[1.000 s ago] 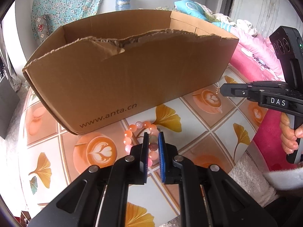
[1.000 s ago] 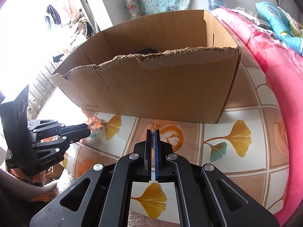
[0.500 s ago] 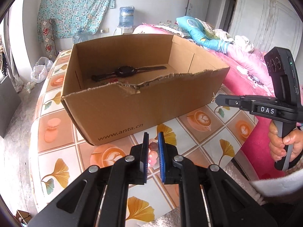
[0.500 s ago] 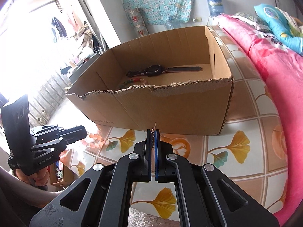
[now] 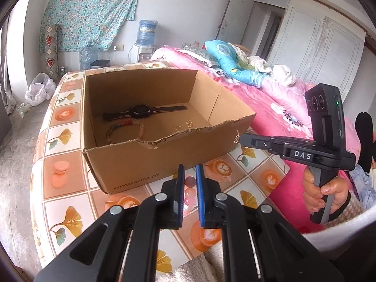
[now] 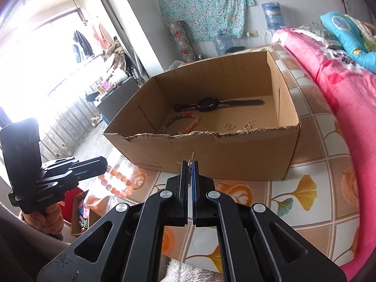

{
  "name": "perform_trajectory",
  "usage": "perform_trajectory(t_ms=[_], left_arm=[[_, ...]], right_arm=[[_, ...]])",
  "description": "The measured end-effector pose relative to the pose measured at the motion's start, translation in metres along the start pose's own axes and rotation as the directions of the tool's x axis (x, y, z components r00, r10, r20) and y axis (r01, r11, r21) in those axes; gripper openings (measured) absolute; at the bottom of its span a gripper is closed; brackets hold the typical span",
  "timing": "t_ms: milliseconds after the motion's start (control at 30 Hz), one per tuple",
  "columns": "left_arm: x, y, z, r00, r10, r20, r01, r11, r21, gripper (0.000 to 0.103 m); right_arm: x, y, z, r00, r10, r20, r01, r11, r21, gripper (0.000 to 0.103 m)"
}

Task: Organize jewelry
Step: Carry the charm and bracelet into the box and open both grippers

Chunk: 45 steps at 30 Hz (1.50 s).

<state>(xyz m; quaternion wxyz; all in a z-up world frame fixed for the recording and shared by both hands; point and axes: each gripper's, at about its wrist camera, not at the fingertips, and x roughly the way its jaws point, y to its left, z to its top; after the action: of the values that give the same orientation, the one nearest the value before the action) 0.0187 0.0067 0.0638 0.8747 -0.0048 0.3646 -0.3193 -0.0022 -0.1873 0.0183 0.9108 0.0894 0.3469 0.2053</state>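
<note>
An open cardboard box (image 5: pixel 131 162) (image 6: pixel 235 162) stands on the tiled table. Inside lie a black watch (image 5: pixel 141 111) (image 6: pixel 209 103), a beaded bracelet (image 5: pixel 124 129) (image 6: pixel 181 122) and small gold earrings (image 5: pixel 182 125) (image 6: pixel 237 125). My left gripper (image 5: pixel 188 176) (image 6: pixel 105 168) is shut on a pink and orange bead bracelet (image 5: pixel 189 191) (image 6: pixel 116 181), held in front of the box, above the table. My right gripper (image 6: pixel 189 164) (image 5: pixel 240 139) is shut on a small gold earring (image 6: pixel 190 159) (image 5: pixel 236 138), near the box's front right corner.
The table (image 5: pixel 63 213) has a cloth with ginkgo leaves and coffee cups. A pink bed (image 5: pixel 270 98) (image 6: pixel 329 82) runs along the right. A small box of items (image 6: pixel 80 213) sits on the floor at left. A water dispenser (image 5: pixel 144 40) stands behind.
Both grippers have risen with their jewelry, so the inside of the box is in view. The bead bracelet left the table and hangs from the left gripper.
</note>
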Motion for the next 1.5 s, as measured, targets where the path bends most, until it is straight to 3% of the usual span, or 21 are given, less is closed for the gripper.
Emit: perform_trajectory(t_ms=[433,567,700,867,1033,1267,1500], left_arm=[[-0.041,-0.015,0.056,0.986,-0.138,0.097,0.133,0.990,0.050,0.009],[-0.048,-0.012,0.082,0.981,-0.123,0.148,0.114,0.991,0.068,0.009],[-0.039,-0.001,0.100,0.983,-0.102,0.151,0.095,0.994,0.054,0.009],[0.003,0.022,0.115,0.994,-0.085,0.066,0.085,0.996,0.001,0.009],[0.057,0.044,0.118,0.996,-0.050,-0.073,0.047,0.998,-0.043,0.009],[0.114,0.066,0.112,0.965,-0.036,-0.259,0.013,0.996,-0.092,0.009],[0.142,0.070,0.104,0.928,-0.023,-0.372,-0.014,0.995,-0.094,0.009]], right_arm=[[-0.020,0.010,0.035,0.992,0.056,0.110,-0.053,0.998,-0.028,0.001],[-0.022,0.000,0.060,0.990,0.055,0.131,-0.052,0.998,-0.023,0.001],[-0.008,-0.014,0.082,0.994,0.047,0.095,-0.048,0.999,-0.001,0.001],[0.027,-0.030,0.101,0.998,0.063,-0.010,-0.062,0.997,0.041,0.001],[0.065,-0.039,0.114,0.988,0.064,-0.142,-0.058,0.997,0.050,0.001],[0.118,-0.054,0.129,0.934,0.130,-0.333,-0.098,0.989,0.113,0.001],[0.167,-0.059,0.135,0.874,0.124,-0.469,-0.065,0.988,0.140,0.002]])
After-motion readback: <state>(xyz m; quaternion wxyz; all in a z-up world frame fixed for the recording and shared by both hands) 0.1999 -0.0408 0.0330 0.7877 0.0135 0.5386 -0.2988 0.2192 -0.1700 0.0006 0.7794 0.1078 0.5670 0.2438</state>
